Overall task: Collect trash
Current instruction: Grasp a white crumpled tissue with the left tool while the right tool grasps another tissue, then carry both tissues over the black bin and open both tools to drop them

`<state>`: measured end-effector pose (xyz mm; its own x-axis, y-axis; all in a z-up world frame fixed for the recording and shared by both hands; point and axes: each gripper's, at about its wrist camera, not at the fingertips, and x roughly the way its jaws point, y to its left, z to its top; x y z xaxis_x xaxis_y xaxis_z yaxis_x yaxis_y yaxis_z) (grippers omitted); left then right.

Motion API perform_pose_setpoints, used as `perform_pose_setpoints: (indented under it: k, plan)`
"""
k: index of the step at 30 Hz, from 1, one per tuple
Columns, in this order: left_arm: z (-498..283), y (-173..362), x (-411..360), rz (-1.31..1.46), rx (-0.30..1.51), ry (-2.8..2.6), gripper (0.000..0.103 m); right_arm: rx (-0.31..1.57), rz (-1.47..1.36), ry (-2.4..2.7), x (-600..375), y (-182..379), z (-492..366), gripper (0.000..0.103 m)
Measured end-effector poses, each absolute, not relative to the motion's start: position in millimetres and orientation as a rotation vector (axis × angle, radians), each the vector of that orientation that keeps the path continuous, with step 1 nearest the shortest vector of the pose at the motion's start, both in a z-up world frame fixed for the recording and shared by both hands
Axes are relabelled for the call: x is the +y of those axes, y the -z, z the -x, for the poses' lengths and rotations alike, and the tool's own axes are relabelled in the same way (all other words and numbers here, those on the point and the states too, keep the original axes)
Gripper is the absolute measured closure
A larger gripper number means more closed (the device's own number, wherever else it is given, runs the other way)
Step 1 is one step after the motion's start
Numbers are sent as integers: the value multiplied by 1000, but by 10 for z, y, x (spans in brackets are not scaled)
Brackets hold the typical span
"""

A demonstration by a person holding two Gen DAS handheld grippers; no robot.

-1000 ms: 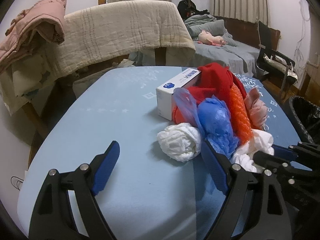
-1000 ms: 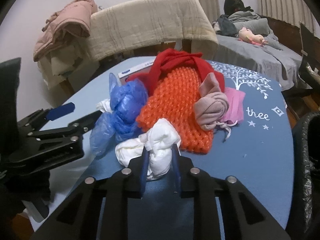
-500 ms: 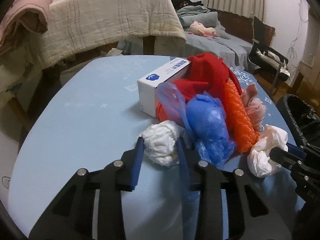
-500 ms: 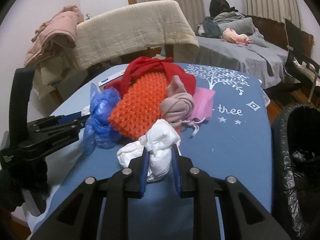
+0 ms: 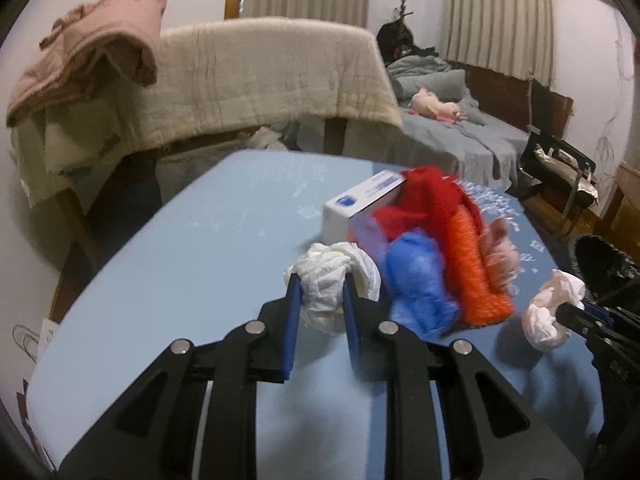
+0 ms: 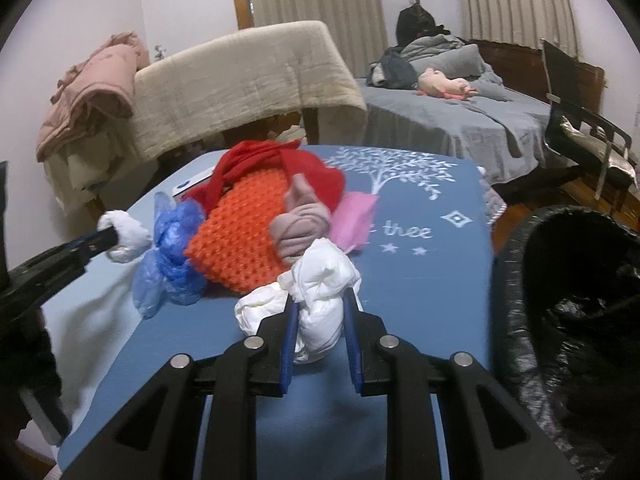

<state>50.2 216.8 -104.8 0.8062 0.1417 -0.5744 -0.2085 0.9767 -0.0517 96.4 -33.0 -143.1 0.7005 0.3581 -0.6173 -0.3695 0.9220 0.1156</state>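
Observation:
A crumpled white tissue wad (image 5: 328, 268) sits between the blue pads of my left gripper (image 5: 320, 284), whose jaws are closing and press on it; it hangs just above the blue table (image 5: 200, 248). My right gripper (image 6: 320, 304) is shut on a second white tissue wad (image 6: 324, 280), near the table's right side. In the right wrist view the left gripper (image 6: 104, 236) and its wad (image 6: 126, 238) show at the left. The black-lined trash bin (image 6: 560, 280) stands beside the table at the right.
A pile lies mid-table: blue plastic bag (image 5: 416, 276), orange knit piece (image 5: 472, 264), red cloth (image 5: 428, 196), white box (image 5: 356, 204), rolled pink cloth (image 6: 300, 224), pink mask (image 6: 356, 216). Blanket-draped chairs and a bed stand behind.
My left gripper went from wide open to closed on the white wad and raised it slightly. The right gripper carried its wad to the right, nearer the bin.

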Motion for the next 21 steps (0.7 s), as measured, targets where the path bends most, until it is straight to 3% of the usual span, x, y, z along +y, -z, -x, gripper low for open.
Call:
perform_pose_setpoints:
  k: [21]
  plan:
    - [-853,969,263,13,604,271,83,602,-154,-15,-2015,1104,-965,81]
